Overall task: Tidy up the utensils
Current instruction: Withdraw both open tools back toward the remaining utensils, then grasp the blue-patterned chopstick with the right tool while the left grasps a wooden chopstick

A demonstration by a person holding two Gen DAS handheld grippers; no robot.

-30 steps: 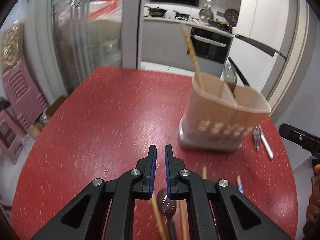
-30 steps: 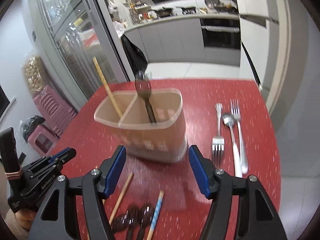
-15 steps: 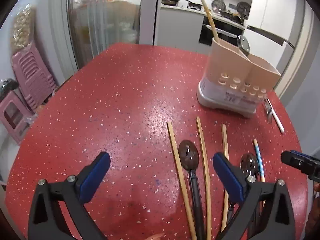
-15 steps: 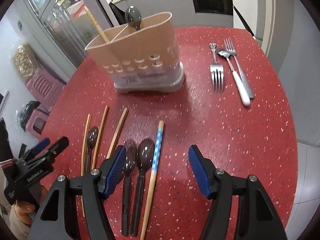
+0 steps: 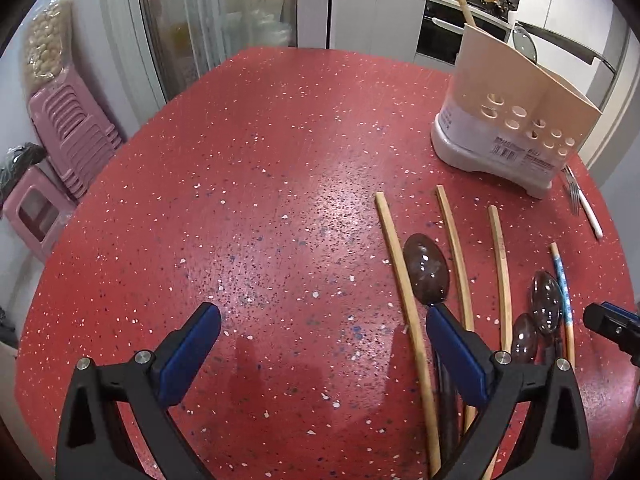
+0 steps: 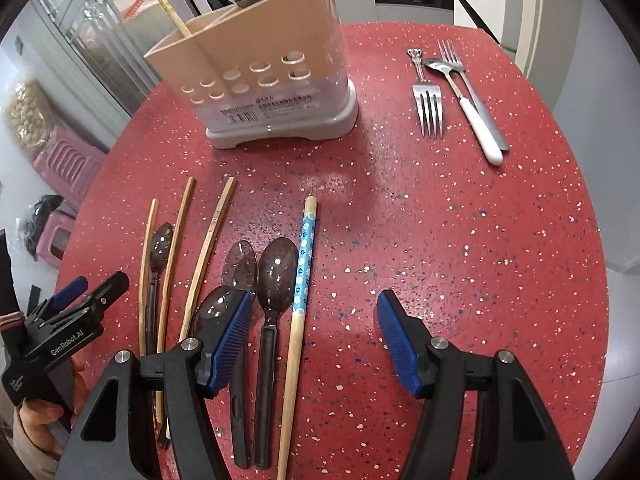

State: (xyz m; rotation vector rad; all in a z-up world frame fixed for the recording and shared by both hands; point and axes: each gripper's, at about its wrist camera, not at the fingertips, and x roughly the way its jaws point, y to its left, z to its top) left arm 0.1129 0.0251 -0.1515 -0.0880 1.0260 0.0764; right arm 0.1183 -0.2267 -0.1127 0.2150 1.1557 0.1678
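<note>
Right gripper [image 6: 314, 334]: my jaws stand wide apart and hold nothing, low in the frame over the near ends of the spoons and the patterned chopstick.
Left gripper [image 5: 322, 346]: also spread wide and holding nothing; its right finger sits over the handle of the leftmost dark spoon [image 5: 426, 274].
Dark spoon between my fingers [image 6: 277, 270]: bowl toward the top of the frame, handle toward me, long axis up and down the frame.
Patterned chopstick [image 6: 301, 280]: just right of that spoon, nearly parallel, thick end toward the holder.
Plain chopsticks [image 6: 208, 248]: three, lower left, fanned slightly, same general direction.
Handling, I judge: light, stiff, glossy plastic spoon, likely to slip; I would pinch the flat handle just behind the neck.
Holder [image 6: 256, 80]: upper centre, upright, one chopstick and one spoon standing in it.
Forks and white-handled spoon [image 6: 460, 92]: upper right, well apart from the rest.
</note>
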